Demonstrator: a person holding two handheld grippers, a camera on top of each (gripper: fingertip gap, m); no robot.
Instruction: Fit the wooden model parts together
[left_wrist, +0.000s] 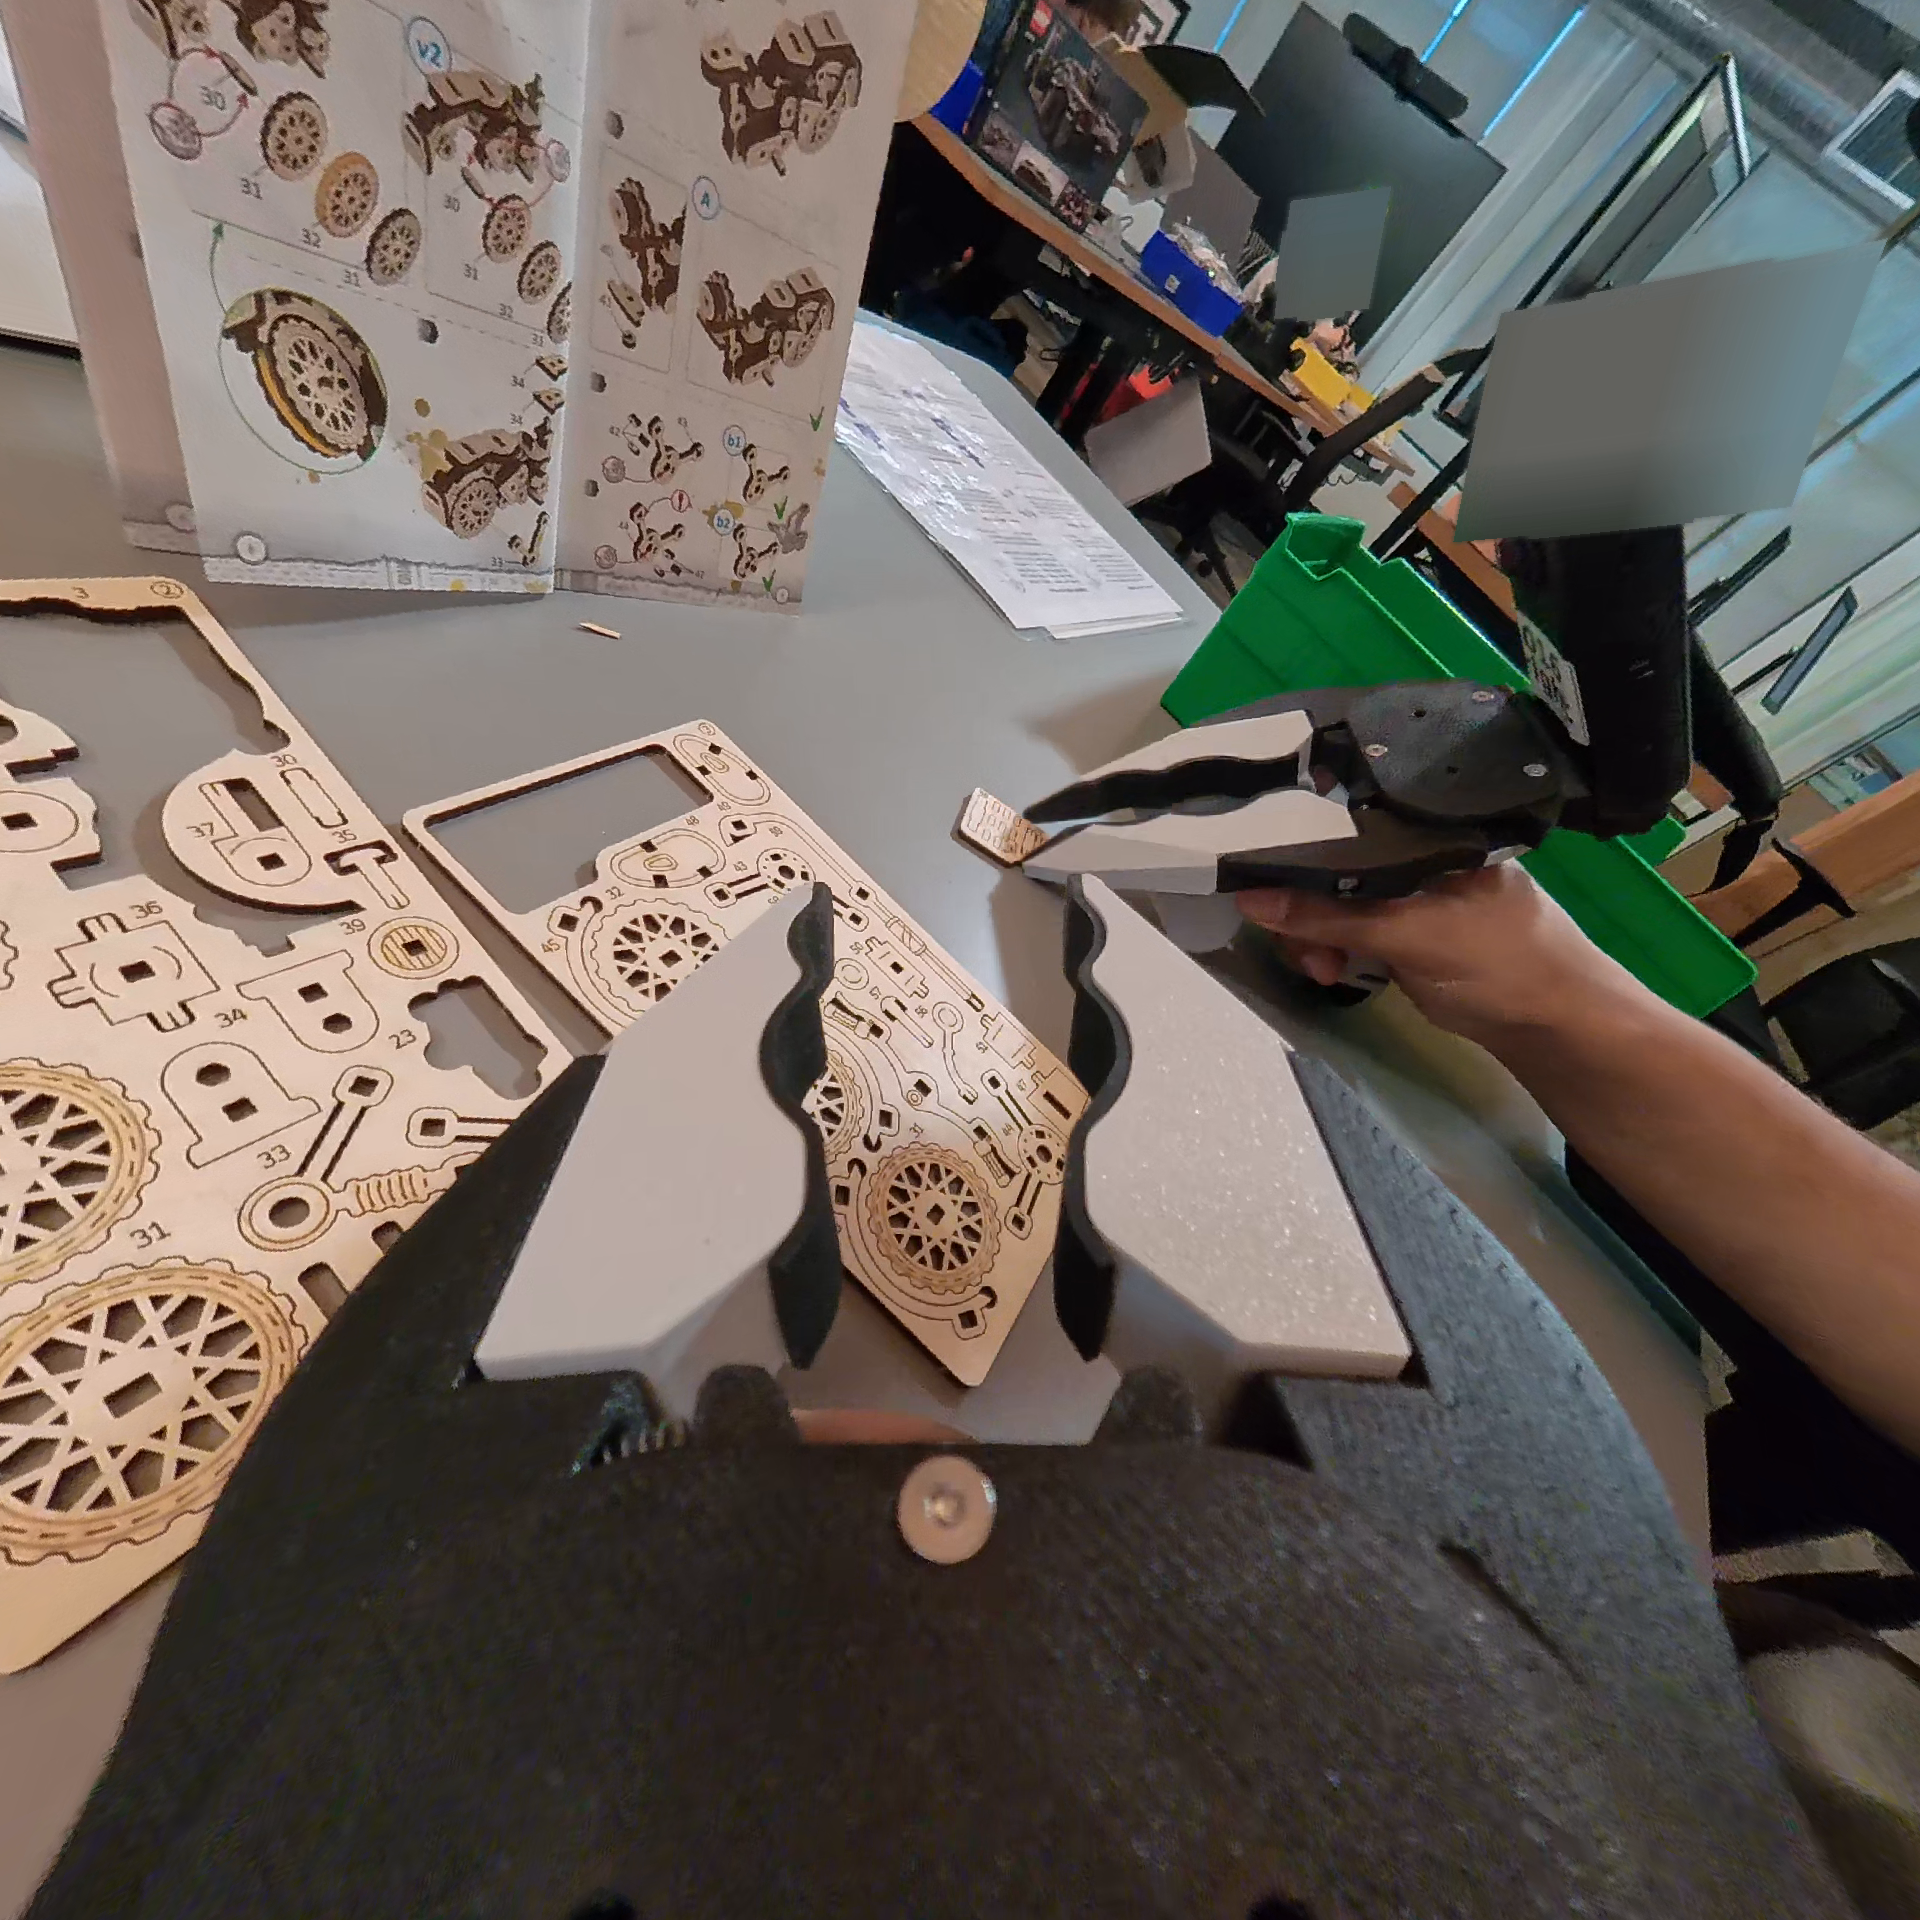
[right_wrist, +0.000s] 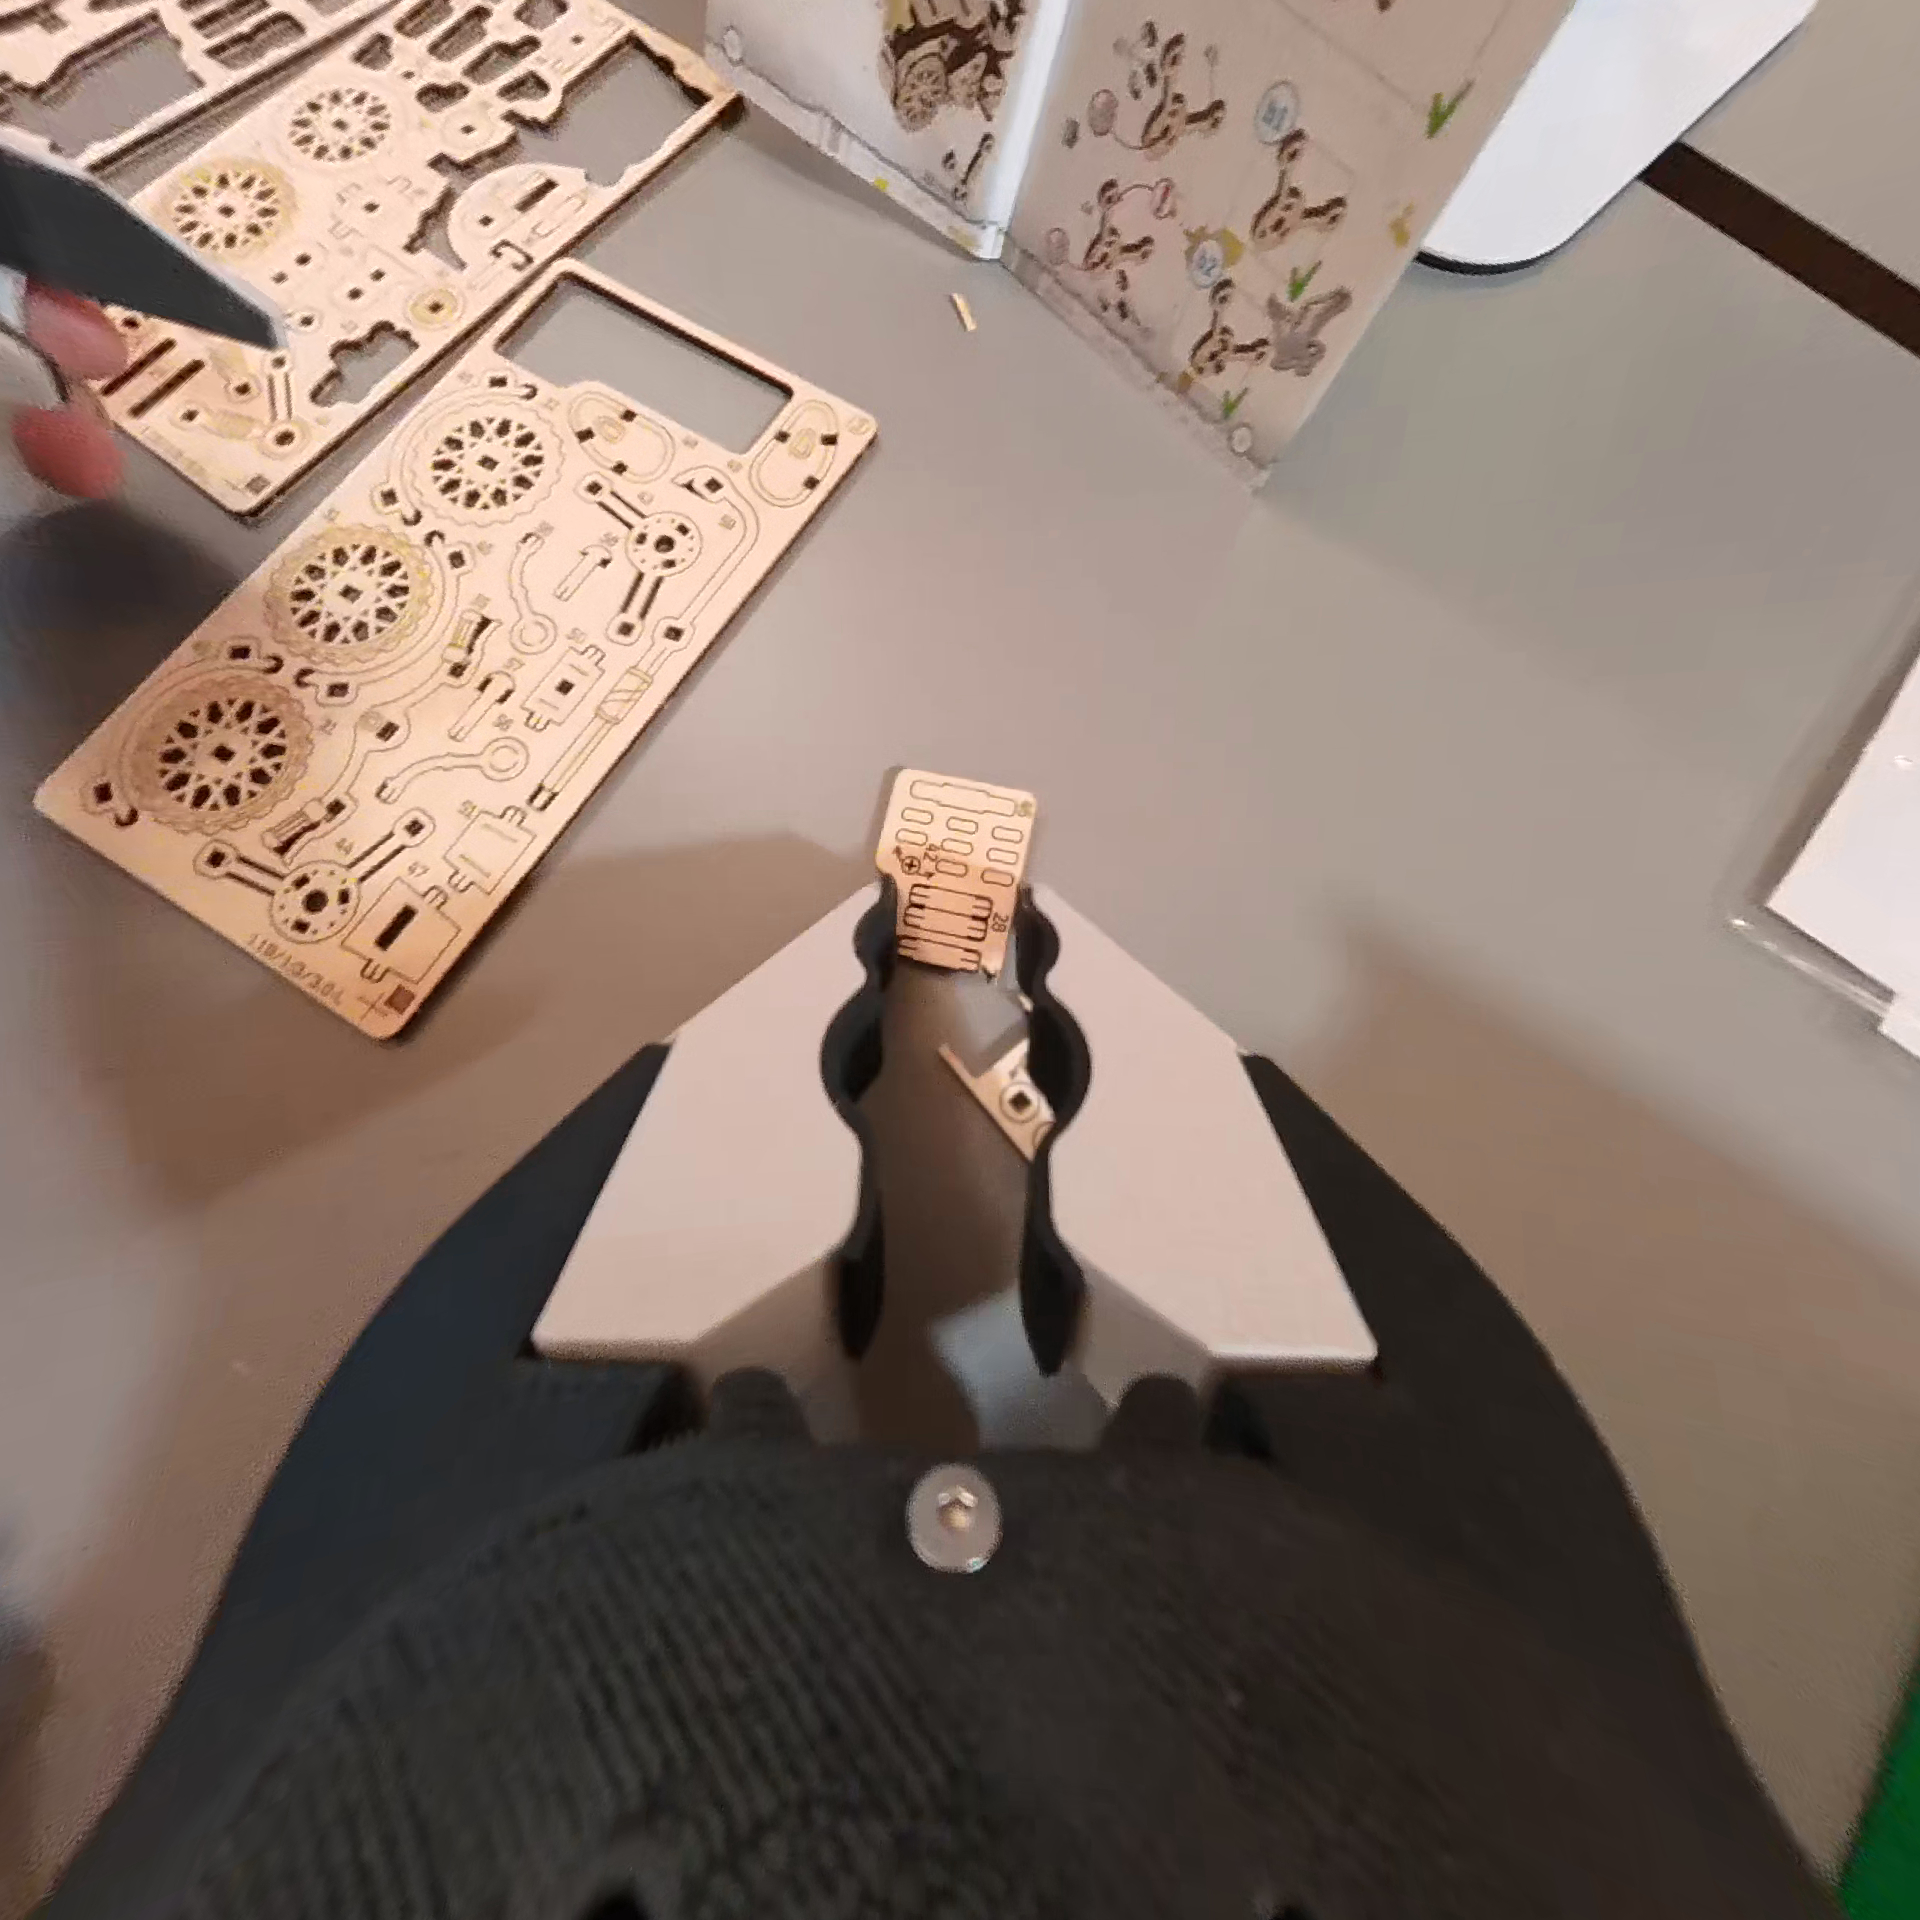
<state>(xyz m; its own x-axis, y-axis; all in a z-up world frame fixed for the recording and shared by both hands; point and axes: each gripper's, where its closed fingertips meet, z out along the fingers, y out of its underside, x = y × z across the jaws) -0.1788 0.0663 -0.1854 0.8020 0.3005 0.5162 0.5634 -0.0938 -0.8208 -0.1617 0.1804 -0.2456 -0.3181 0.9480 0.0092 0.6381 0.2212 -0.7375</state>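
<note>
Left of the small wooden card (right_wrist: 956, 868) lies a punched parts sheet (right_wrist: 457, 665); an instruction booklet (right_wrist: 1195, 197) stands beyond. The card's near end is hidden between the fingers of the right gripper (right_wrist: 954, 920), which pinches it. The left gripper (left_wrist: 945, 914) hovers with fingers apart, empty, over that sheet.

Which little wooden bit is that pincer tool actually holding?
On the grey table, right of the punched wooden sheet, the right gripper pinches a small wooden piece. It is the only loose piece, stamp-like, with tiny oblong cut-outs and no wheels.
</note>
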